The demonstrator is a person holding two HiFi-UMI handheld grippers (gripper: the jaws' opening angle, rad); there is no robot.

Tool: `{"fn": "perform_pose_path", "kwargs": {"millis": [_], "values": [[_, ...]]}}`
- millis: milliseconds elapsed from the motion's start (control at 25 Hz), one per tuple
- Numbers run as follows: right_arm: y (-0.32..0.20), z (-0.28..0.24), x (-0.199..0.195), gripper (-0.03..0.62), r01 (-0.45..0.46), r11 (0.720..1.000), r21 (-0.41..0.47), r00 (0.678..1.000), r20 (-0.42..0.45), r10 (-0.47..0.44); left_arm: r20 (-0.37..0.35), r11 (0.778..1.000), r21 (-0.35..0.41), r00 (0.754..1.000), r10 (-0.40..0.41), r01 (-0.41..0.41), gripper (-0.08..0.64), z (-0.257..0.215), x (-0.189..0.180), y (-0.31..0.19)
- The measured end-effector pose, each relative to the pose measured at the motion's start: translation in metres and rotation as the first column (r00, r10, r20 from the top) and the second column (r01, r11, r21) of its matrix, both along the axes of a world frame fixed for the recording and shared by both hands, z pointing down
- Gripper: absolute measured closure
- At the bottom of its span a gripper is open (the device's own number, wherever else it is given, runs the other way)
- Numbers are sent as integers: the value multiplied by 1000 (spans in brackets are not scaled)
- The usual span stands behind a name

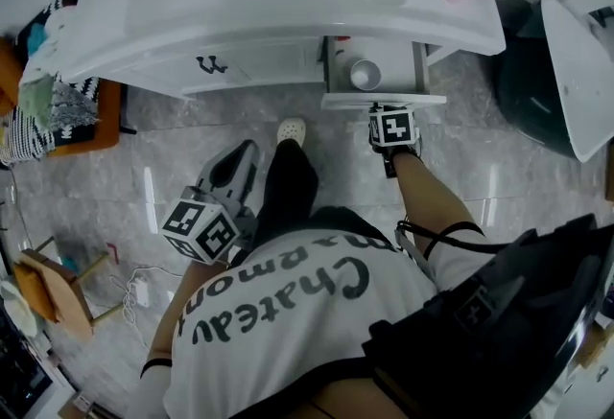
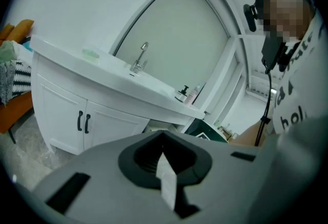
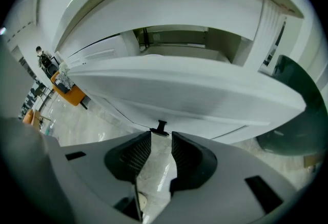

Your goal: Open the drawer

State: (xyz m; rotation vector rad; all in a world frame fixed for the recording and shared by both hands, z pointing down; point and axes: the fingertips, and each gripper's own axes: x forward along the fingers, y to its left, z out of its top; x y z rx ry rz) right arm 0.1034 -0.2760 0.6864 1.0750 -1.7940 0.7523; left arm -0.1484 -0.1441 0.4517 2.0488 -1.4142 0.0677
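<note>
The white vanity's right-hand drawer (image 1: pixel 384 102) stands pulled out from under the counter, with a white round container (image 1: pixel 365 74) inside it. My right gripper (image 1: pixel 384 112) points steeply down at the drawer's front edge. In the right gripper view the drawer front (image 3: pixel 179 89) fills the frame and its small black handle (image 3: pixel 161 128) sits just past the tips of my right gripper (image 3: pixel 156 138). The jaws stand apart and nothing is between the pads. My left gripper (image 1: pixel 245 155) hangs low beside the person's leg, away from the cabinet. Its jaws (image 2: pixel 163 159) look shut and hold nothing.
Two cabinet doors with black handles (image 2: pixel 83 121) are left of the drawer. An orange chair with striped cloth (image 1: pixel 58 120) stands at the left and a dark green bin (image 1: pixel 537 91) at the right. A wooden stool (image 1: pixel 53 288) and a white shoe (image 1: pixel 291 130) are on the marble floor.
</note>
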Motion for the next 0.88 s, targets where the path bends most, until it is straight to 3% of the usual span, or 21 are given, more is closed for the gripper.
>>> {"fn": "perform_pose_path", "kwargs": {"millis": [160,240,520,760,880], "values": [[-5,-23,10,472,-70,996,52,996,66,67,17,1000,10,1000,8,-8,551,-9,6,4],[-6,-38,19,536,-113,991,69,989,105,105,9,1000,9,1000,7,-7,551,-11,13,6],[-2,-112,48,575,-160,974,160,962,247,118,0,995,78,998,67,-67,551,-38,47,-6],[40,-180,65,580,-172,966,194,909,409,80,-84,996,94,996,7,1,551,-59,73,-1],[63,-219,67,580,-182,955,233,844,535,30,-81,993,118,996,23,-14,552,-70,91,18]]}}
